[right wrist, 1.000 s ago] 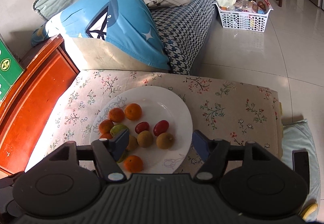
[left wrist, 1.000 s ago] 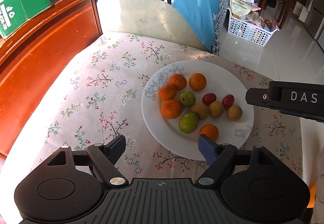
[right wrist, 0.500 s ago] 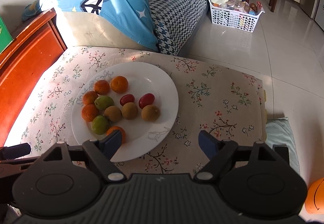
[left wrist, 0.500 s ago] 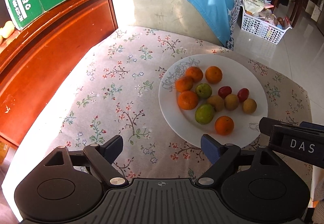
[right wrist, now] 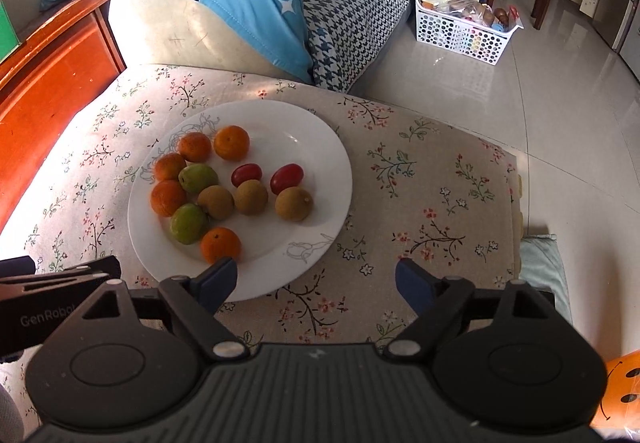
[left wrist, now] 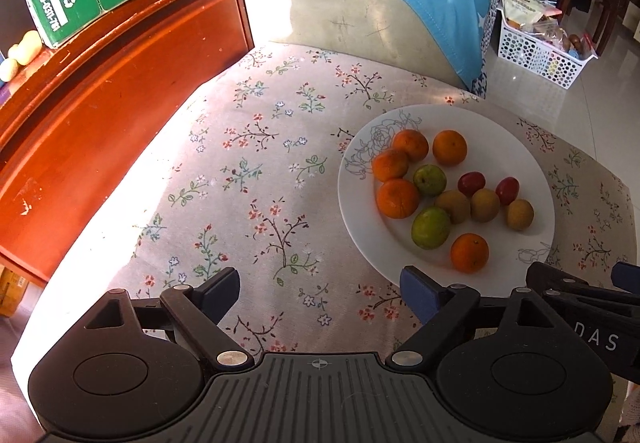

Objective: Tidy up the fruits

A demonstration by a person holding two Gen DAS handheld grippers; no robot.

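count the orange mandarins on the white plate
5. Three cluster at the plate's far left. One sits on the left edge of the pile, and one lies nearest the camera. None appear hidden.

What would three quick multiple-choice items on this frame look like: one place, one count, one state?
1. Where do the fruits lie?
A. in the white basket on the floor
B. on the white plate
C. loose on the flowered cloth

2. How many orange fruits are on the plate?
A. three
B. five
C. seven

3. How do the two grippers stand?
A. both open, nothing between the fingers
B. left one shut on an orange fruit
C. right one shut on the plate rim

Answers:
1 B: every fruit sits on the plate, which rests on the cloth.
2 B: five orange fruits show among green, brown and red ones.
3 A: the left gripper and right gripper have just been opening and hold nothing.
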